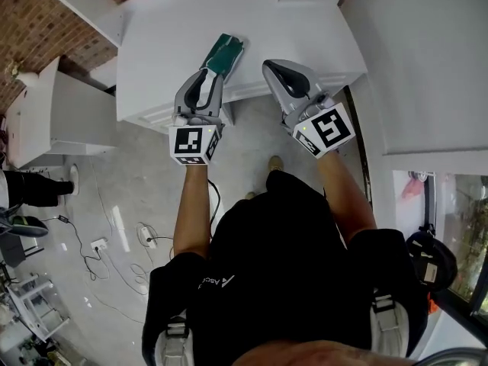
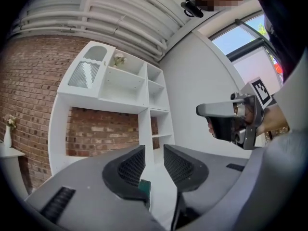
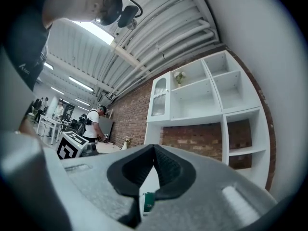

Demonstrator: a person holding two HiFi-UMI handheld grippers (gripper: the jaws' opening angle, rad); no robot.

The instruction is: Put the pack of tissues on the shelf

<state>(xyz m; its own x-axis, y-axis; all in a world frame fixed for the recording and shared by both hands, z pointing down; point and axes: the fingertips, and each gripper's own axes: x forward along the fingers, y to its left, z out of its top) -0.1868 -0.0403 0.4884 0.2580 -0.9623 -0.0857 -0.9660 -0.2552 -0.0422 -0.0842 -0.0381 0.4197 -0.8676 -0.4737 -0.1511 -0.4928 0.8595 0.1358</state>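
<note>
Green pack of tissues is lying on top of the white shelf, right by its front edge. Left gripper is at that edge too, up against the pack's near end, and right gripper is over the same edge, just beside.

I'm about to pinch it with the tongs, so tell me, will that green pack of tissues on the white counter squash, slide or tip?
The pack of tissues looks soft-wrapped, so it probably gives under a squeeze and weighs little. It lies flat, so tipping or rolling seems unlikely. On the smooth white counter it may slide when nudged.
</note>
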